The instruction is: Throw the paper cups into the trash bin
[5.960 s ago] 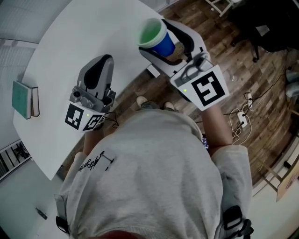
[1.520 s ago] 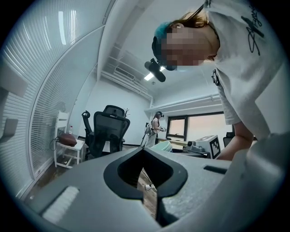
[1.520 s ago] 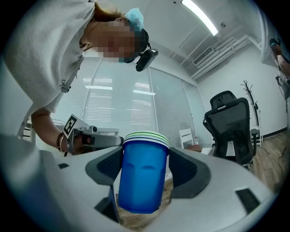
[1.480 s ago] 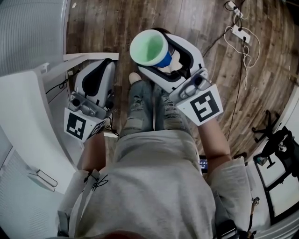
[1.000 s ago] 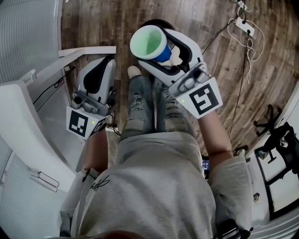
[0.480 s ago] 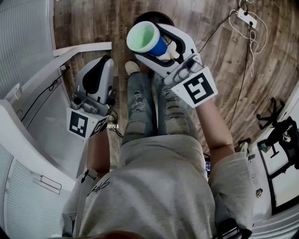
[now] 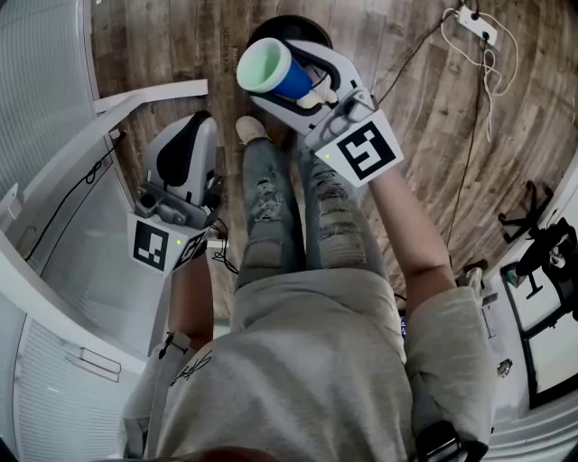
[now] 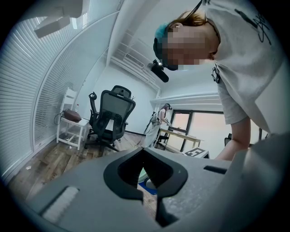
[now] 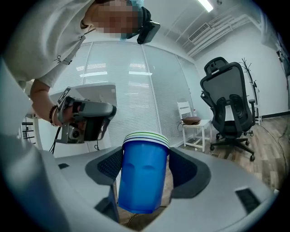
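Between my right gripper's (image 7: pixel 302 77) fingers sits the nested stack of paper cups (image 9: pixel 144 174), clamped, with the dark trash bin (image 7: pixel 298 23) just beyond the fingertips. Left gripper's (image 7: pixel 190 135) fingers are closed on nothing. If I release early, I reckon the cups could clip the rim and scatter.

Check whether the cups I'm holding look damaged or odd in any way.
Slightly. The stacked cups clamped in the right hand-held gripper show two shallow dents in the outer blue wall, as if squeezed. Nothing looks spilled or torn.
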`<state>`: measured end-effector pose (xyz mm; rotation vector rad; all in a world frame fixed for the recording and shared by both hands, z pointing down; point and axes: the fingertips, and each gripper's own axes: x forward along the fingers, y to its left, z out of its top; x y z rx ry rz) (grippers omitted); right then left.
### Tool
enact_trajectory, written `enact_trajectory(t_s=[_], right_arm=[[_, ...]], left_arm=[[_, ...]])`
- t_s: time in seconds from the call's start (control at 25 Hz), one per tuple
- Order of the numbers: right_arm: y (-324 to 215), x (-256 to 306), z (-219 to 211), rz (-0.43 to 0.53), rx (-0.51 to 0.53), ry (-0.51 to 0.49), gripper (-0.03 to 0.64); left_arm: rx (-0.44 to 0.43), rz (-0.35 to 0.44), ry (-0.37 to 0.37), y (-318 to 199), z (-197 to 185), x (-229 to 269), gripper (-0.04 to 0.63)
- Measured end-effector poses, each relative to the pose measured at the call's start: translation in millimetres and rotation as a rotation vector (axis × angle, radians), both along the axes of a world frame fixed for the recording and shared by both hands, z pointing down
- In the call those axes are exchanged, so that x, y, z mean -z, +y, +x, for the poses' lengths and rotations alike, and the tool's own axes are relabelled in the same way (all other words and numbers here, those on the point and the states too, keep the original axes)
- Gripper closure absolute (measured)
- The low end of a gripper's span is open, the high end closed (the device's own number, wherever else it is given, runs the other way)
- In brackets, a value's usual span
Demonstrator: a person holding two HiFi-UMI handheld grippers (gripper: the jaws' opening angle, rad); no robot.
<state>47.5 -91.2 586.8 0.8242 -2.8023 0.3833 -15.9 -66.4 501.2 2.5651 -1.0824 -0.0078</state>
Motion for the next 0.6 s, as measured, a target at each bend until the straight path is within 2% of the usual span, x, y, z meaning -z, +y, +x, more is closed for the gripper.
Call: enact_trajectory(t_s=[0.28,0.6], right_arm=[[-0.4,-35.2,-0.1,-0.005,0.005,0.037,0.322],[-0.9,-82.0,5.3,-0.063,-0.007,0.093,0.322]], left_arm=[[-0.003,-0.010,0.001,1.4,-0.5,-9.6,0.601],[-0.007,-0.024,0.000,2.5,0.8,-17.6,0.601]])
